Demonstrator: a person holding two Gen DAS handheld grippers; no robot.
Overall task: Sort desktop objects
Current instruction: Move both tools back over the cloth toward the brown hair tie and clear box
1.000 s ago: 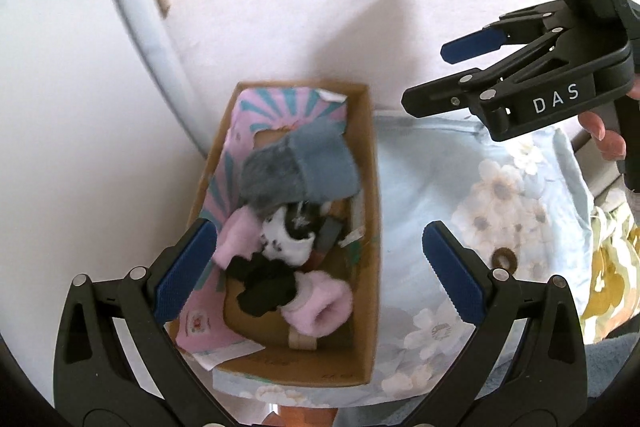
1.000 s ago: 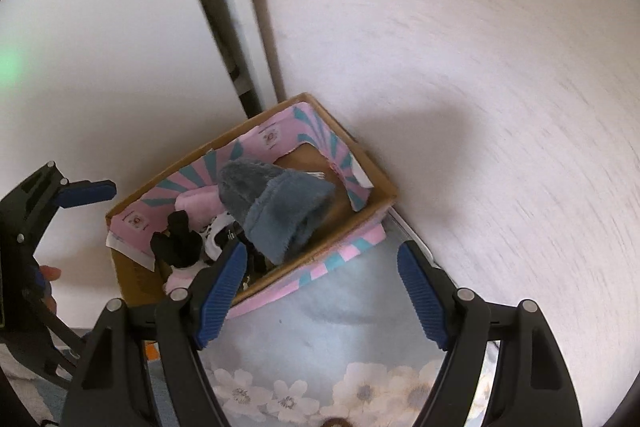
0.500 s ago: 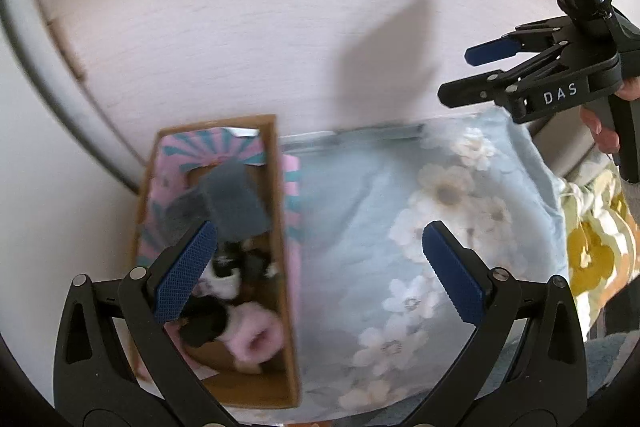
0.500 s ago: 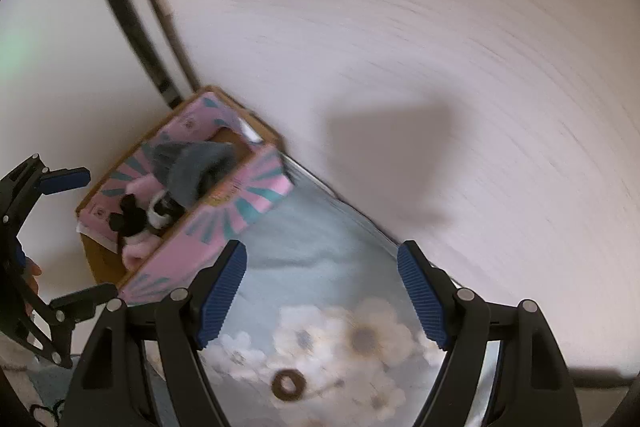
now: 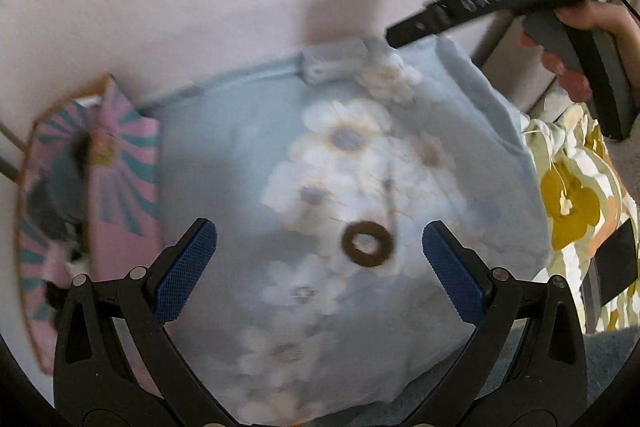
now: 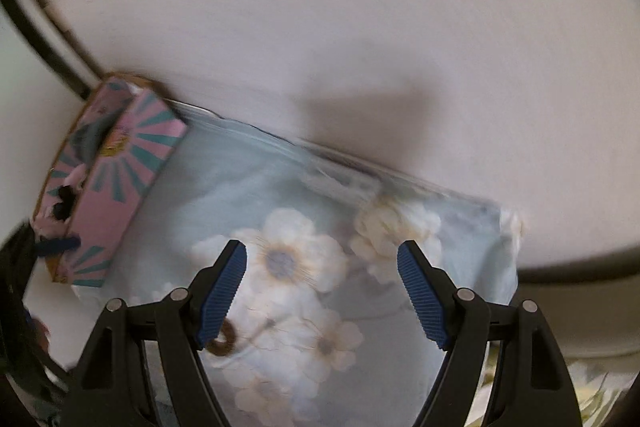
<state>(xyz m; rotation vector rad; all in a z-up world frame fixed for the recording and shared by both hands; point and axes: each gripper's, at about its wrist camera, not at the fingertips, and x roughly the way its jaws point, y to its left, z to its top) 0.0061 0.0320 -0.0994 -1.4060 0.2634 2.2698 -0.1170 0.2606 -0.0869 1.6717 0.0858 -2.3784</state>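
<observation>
Home: floral bedding [image 5: 420, 163], white wall [image 6: 320, 7]

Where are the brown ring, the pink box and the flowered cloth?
brown ring [image 5: 367, 243]: left wrist view, its band.
pink box [image 6: 120, 179]: right wrist view, its side wall.
flowered cloth [image 5: 224, 147]: left wrist view, plain blue part.

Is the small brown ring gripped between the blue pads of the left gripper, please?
No, the small brown ring lies free on the pale blue floral cloth, between the left gripper's open jaws.

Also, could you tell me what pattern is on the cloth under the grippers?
Pale blue cloth printed with white flowers, clearest in the left wrist view.
</observation>
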